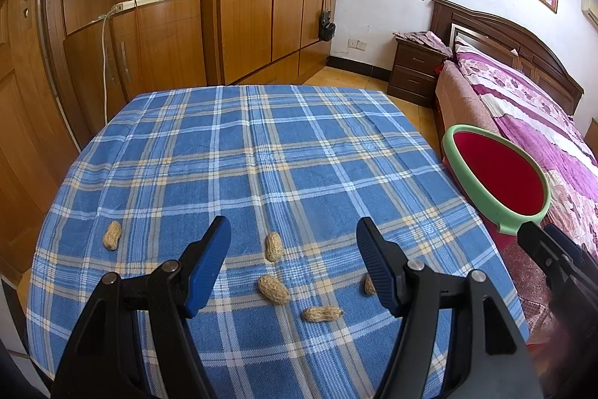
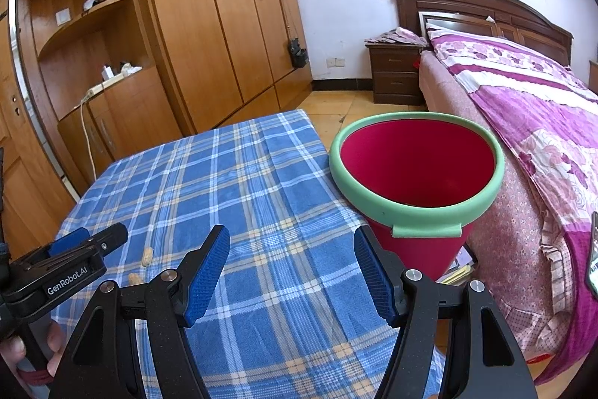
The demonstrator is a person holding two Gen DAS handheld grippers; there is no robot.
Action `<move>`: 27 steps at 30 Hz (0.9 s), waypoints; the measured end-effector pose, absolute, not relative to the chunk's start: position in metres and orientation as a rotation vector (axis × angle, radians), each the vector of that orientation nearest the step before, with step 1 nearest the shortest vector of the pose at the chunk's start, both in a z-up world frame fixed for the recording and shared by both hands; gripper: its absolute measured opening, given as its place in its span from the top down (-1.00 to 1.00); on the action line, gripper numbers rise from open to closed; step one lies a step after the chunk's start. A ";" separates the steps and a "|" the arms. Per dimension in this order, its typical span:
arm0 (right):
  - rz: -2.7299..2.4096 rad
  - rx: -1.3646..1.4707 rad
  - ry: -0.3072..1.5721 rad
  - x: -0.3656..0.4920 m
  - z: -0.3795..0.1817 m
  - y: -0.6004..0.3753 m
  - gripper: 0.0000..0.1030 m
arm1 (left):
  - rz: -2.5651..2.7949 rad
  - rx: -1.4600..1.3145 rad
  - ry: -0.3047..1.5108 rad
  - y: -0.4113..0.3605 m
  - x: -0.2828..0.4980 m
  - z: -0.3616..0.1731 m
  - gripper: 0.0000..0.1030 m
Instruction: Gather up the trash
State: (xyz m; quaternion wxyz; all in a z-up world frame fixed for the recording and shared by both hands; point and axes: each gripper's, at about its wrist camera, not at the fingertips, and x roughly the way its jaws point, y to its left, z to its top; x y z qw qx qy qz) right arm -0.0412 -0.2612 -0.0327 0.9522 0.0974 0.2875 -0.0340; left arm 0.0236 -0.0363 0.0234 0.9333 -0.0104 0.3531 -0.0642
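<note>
While both hand-held grippers hover over a table with a blue plaid cloth [image 1: 261, 137], the left gripper [image 1: 293, 242] and right gripper [image 2: 291, 249] each stand wide apart, holding nothing. Five peanuts [image 1: 274, 288] lie scattered on the cloth near the left gripper. Just beside the table's right edge stands a red bin [image 2: 418, 204] with a green rim.
</note>
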 end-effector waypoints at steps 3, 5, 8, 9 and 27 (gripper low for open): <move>-0.069 0.197 0.584 -0.041 -0.033 -0.261 -0.37 | -0.132 -0.023 0.723 -0.036 0.024 0.023 -0.35; -0.069 0.197 0.584 -0.041 -0.033 -0.261 -0.37 | -0.131 -0.022 0.723 -0.036 0.024 0.023 -0.35; -0.070 0.198 0.583 -0.042 -0.033 -0.262 -0.37 | -0.132 -0.021 0.722 -0.037 0.023 0.024 -0.35; -0.069 0.198 0.583 -0.042 -0.033 -0.262 -0.37 | -0.132 -0.022 0.722 -0.036 0.023 0.024 -0.35; -0.076 0.203 0.576 -0.043 -0.028 -0.259 -0.37 | -0.131 -0.023 0.724 -0.036 0.023 0.022 -0.35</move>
